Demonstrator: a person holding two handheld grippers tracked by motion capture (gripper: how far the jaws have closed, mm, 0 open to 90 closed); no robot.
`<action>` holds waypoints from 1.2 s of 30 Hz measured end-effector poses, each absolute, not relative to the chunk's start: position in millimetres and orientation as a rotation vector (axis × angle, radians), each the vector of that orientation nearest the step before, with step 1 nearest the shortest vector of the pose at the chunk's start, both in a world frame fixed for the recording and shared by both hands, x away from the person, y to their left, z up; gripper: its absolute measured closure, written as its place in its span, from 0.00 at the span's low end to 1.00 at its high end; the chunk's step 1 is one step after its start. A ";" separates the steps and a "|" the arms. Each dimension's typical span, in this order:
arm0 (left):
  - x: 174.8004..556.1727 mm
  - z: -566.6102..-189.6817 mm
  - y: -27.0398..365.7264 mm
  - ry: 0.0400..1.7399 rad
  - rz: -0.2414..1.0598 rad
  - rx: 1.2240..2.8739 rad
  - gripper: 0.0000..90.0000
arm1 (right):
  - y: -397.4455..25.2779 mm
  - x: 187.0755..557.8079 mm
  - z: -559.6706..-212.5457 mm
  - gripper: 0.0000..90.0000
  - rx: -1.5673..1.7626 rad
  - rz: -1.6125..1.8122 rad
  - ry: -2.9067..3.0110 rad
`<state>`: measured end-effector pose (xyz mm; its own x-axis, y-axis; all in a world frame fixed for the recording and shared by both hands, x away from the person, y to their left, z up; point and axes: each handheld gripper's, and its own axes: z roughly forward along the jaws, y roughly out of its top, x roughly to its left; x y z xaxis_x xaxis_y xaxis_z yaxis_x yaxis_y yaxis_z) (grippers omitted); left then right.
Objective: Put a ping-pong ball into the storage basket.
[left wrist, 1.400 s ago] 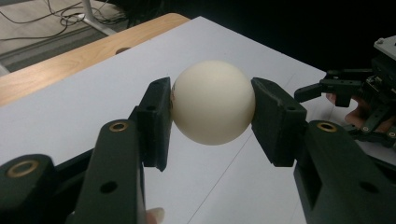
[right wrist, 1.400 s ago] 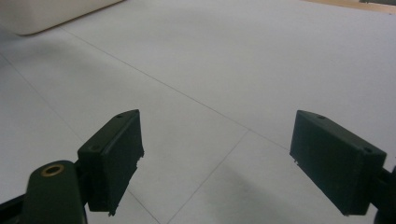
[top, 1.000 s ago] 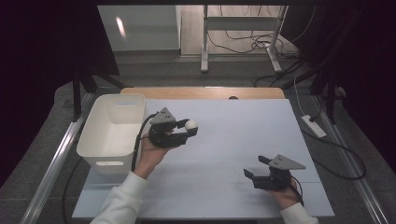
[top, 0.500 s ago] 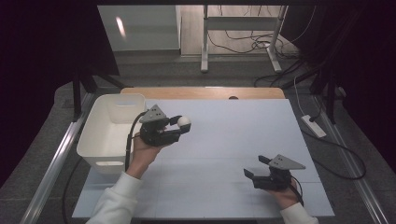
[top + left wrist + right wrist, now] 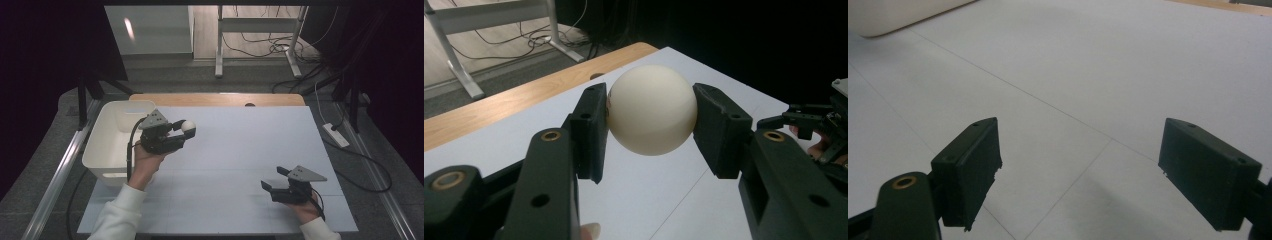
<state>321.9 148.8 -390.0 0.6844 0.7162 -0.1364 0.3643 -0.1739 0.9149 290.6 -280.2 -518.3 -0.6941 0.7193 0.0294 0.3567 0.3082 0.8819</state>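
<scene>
1. A white plastic bin (image 5: 111, 142) sits at the left edge of the table (image 5: 250, 145), partly overhanging the pale sheet that covers the tabletop.
2. The part of the bin's inside that shows in the high view looks bare, but the left tool (image 5: 186, 131) and the hand (image 5: 145, 162) holding it cover its right rim and near corner, so what lies there cannot be told.
3. In the right gripper view a pale curved wall (image 5: 893, 15) is cut off at the top left corner; it looks like the bin, though too little shows to be sure.
4. The left tool is held above the table just right of the bin, its jaws pointing away from the bin.
5. Its jaws are closed on a white ball (image 5: 652, 110), one pad pressed on each side, so the ball hangs clear of the table surface.
6. In the high view the ball (image 5: 188, 126) shows as a small white dot at the tool's tip, just right of the bin's right wall.
7. The right tool (image 5: 272, 181) is well apart from the bin, near the table's front right corner, low over the sheet.
8. Its jaws stand wide apart with nothing between them; in the right gripper view only bare sheet lies between the pads (image 5: 970, 167).
9. A white sleeve (image 5: 117, 215) covers the left forearm in front of the bin.
</scene>
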 end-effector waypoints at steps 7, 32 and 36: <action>320.4 -387.9 156.3 0.876 0.420 1.756 0.57 | -280.1 290.7 -518.4 0.19 0.962 1.344 2.210; 316.3 -376.5 181.3 0.925 0.481 1.722 0.57 | -279.3 290.8 -517.8 0.19 0.961 1.347 2.207; 316.3 -374.5 185.8 0.937 0.490 1.716 0.57 | -279.4 290.8 -517.7 0.19 0.961 1.347 2.206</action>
<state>316.3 185.8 -374.5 0.6061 0.7857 -0.1234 0.3465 -0.1213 0.9302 290.8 -279.4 -517.7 -0.6932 0.7202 0.0288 0.3544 0.3059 0.8836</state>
